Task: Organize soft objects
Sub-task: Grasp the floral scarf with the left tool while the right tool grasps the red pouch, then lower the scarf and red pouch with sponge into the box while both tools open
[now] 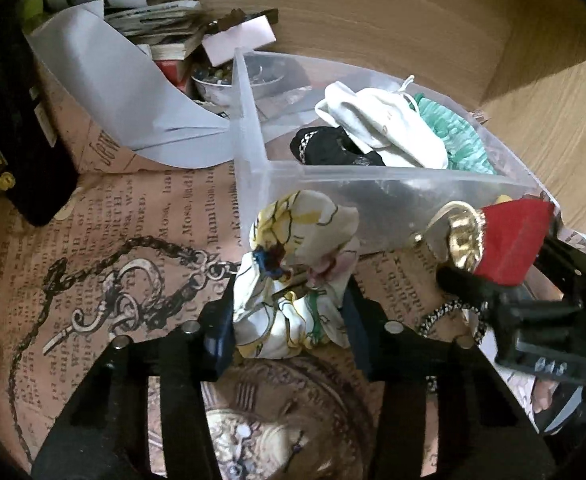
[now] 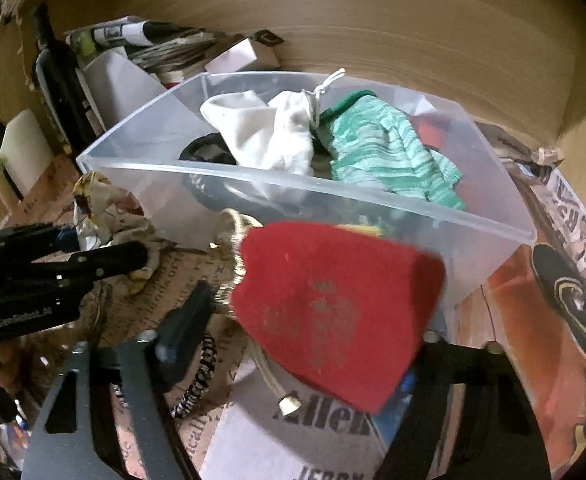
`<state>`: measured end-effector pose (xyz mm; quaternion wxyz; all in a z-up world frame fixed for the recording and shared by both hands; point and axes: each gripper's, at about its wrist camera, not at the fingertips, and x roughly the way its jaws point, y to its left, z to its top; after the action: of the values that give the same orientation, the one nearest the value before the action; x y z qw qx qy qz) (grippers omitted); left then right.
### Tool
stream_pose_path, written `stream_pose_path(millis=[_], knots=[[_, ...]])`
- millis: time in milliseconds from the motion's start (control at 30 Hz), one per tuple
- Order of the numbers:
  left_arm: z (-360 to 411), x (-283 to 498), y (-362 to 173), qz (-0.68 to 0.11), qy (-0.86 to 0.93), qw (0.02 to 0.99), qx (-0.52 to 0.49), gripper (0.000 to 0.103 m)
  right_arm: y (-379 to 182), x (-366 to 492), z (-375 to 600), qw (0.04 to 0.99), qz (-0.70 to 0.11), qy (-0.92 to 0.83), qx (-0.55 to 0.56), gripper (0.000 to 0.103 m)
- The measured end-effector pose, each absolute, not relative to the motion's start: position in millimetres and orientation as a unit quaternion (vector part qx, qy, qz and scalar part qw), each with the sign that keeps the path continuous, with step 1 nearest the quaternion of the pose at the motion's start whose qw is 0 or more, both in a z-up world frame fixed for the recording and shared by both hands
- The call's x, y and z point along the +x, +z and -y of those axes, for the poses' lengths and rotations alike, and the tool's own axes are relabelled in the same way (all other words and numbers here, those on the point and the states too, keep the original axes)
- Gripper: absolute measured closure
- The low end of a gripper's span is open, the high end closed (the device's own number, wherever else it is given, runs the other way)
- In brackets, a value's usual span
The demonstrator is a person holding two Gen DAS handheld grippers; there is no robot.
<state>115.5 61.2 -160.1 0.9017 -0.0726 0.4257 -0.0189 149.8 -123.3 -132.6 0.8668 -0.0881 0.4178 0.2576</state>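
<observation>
Behind the red pouch (image 2: pixel 333 312), the right gripper's (image 2: pixel 293 344) jaws stay hidden.

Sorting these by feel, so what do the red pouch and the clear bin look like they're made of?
Red pouch: probably velvet or felt, with a matte, fuzzy surface and a metallic gold drawstring neck. Clear bin: frosted translucent plastic, since its contents show hazily through rigid, glossy walls.

We see a wood-grain wall (image 2: pixel 433 20) curving behind a surface covered in vintage newsprint paper (image 1: pixel 105 240). At its far left corner, stacked papers (image 1: pixel 161 20) sit in warm, dim light.
</observation>
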Motion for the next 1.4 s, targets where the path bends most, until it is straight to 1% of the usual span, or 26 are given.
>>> stream_pose_path(millis=[33, 133, 300, 500, 767, 1067, 1200, 1400], knots=[[-62.9, 113.0, -158.8, -0.423, -0.020, 0.903, -0.071, 0.060, -132.8, 150.5, 126.7, 0.866, -0.420, 0.259, -0.079, 0.045], [-64.2, 107.0, -155.4, -0.417, -0.023, 0.906, -0.067, 0.066, -132.6, 148.2, 133.6, 0.865, -0.424, 0.260, -0.066, 0.054], [-62.1, 91.5, -146.4, -0.405, -0.027, 0.912, -0.059, 0.075, -125.2, 139.0, 140.4, 0.870, -0.413, 0.262, -0.064, 0.059], [-60.8, 75.6, -131.3, -0.388, -0.027, 0.920, -0.058, 0.075, -107.8, 126.6, 151.2, 0.877, -0.394, 0.269, -0.061, 0.060], [-55.6, 67.9, -96.3, -0.345, -0.029, 0.937, -0.053, 0.075, -69.3, 118.6, 159.9, 0.898, -0.340, 0.273, -0.051, 0.059], [-52.0, 78.4, -59.3, -0.298, -0.033, 0.953, -0.052, 0.075, -42.3, 128.1, 165.6, 0.917, -0.292, 0.271, -0.038, 0.059], [-48.4, 93.9, -55.7, -0.297, -0.037, 0.953, -0.050, 0.075, -38.9, 137.1, 160.4, 0.915, -0.287, 0.280, -0.034, 0.058], [-41.9, 119.5, -66.3, -0.316, -0.039, 0.947, -0.041, 0.075, -46.6, 154.0, 141.8, 0.914, -0.290, 0.280, -0.052, 0.058]])
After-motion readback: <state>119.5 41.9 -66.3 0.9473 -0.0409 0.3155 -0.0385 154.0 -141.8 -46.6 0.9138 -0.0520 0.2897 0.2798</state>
